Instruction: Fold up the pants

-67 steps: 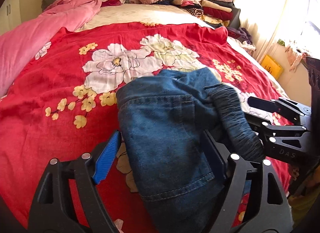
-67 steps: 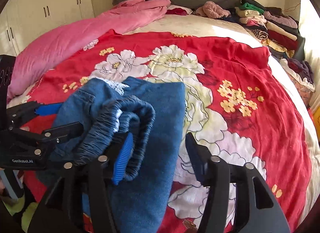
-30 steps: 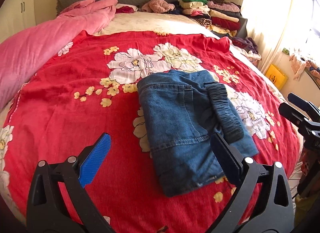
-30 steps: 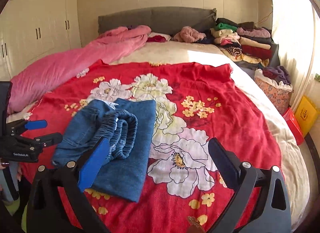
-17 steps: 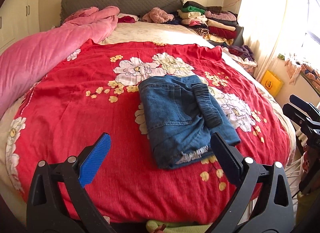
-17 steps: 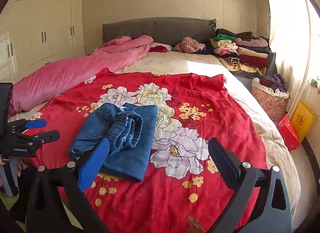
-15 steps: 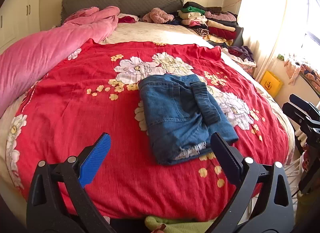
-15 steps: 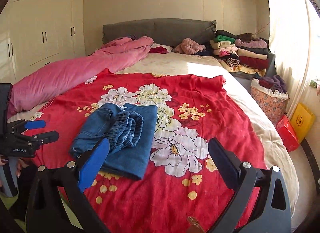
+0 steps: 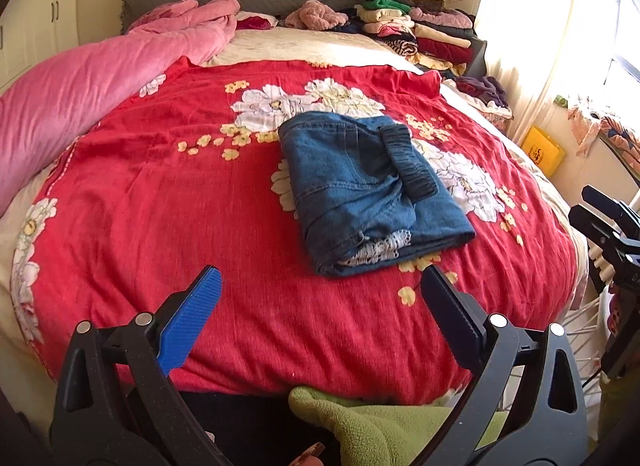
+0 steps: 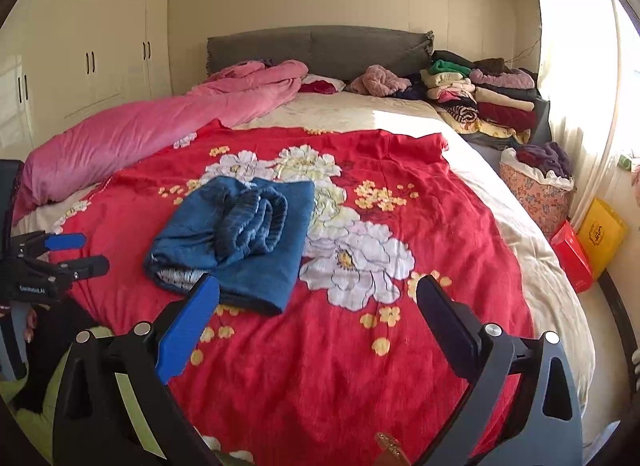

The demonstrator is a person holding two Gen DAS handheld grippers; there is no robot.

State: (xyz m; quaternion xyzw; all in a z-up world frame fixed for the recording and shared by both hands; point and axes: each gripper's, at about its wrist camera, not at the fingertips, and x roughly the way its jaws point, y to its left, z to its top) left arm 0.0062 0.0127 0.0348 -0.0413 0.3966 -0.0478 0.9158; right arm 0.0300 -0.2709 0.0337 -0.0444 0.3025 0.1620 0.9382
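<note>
Folded blue denim pants [image 9: 372,189] on red flowered blanket [image 9: 160,193]

Left gripper [image 9: 320,306] wide apart, empty. Pants lying well ahead, mid-bed. Probably soft, floppy, a bit heavy; best grabbed at thick folded edge. Right gripper [image 10: 316,306] wide apart, empty too.

The left hand-held gripper [image 9: 318,294] is held level at the near edge of the bed, its 2 fingers spread wide apart with nothing between them; one pad [image 9: 188,320] is blue, the other dark. The right hand-held gripper [image 10: 316,302] is also splayed wide and empty, over the bed's near edge toward the right corner. Each gripper shows at the side of the other's view, apart from it. A fingertip with a painted nail [image 10: 30,326] shows under the left gripper.
</note>
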